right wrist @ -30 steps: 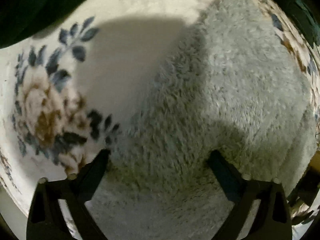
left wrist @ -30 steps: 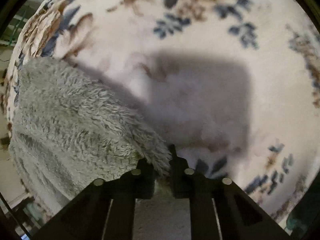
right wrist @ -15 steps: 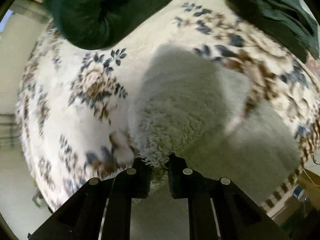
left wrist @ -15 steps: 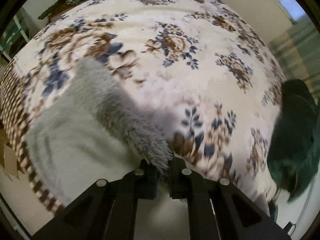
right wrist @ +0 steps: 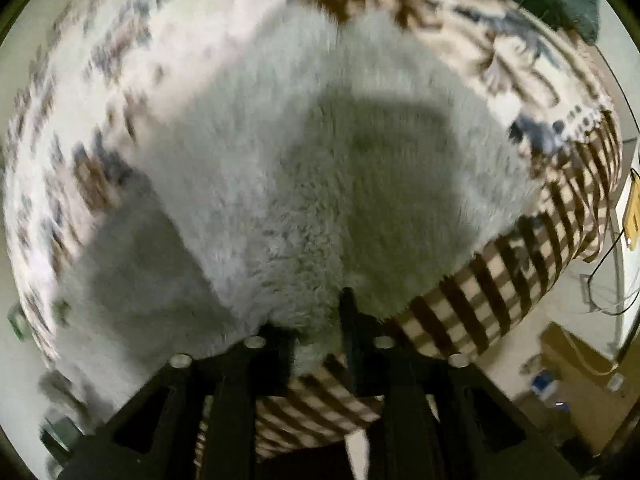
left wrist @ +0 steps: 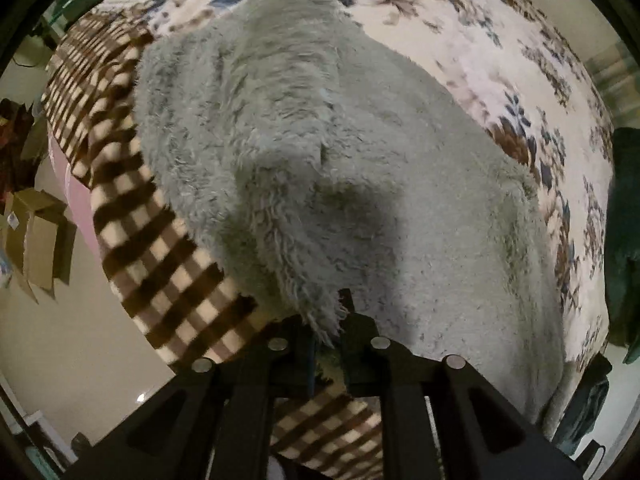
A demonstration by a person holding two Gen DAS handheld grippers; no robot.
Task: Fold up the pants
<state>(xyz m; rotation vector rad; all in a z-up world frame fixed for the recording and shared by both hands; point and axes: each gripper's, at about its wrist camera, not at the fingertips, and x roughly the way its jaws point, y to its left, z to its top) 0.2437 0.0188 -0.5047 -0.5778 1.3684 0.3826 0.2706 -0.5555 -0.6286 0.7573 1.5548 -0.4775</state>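
**2 tongs pinch a fluffy grey pair of pants over the edge of a bed**

Left wrist view: The left tongs (left wrist: pixel 327 332) are closed on a tuft of the pants (left wrist: pixel 360 184), pinching a shaggy edge of the cloth between the 2 black fingers. The pants are pale grey and thick-piled, like fleece. They lie spread across a bedspread (left wrist: pixel 520 64) printed with blue and brown flowers, and reach down to its brown and cream checked border (left wrist: pixel 160 264) at the near edge of the bed. A raised fold of cloth runs from the pinch point up toward the middle of the view. A dark green cloth (left wrist: pixel 624 216) lies at the right edge. Cardboard boxes (left wrist: pixel 40 240) sit on the floor at the left.

Right wrist view: This view is blurred. The right tongs (right wrist: pixel 320 328) are likewise closed on the near edge of the pants (right wrist: pixel 304 168), with grey pile bunched between the fingers. The cloth fans out ahead over the flowered bedspread (right wrist: pixel 72 92), and the checked border (right wrist: pixel 500 280) shows to the right.

Handling, as a judgement: the pants look soft, limp and fairly light, though bulky. They will sag and drape, not hold a shape. The long pile may let the fingers grip only fluff, so a hold should take the full thickness of the cloth at a hem or corner. 2 holds set apart along 1 edge should keep the fold straight.
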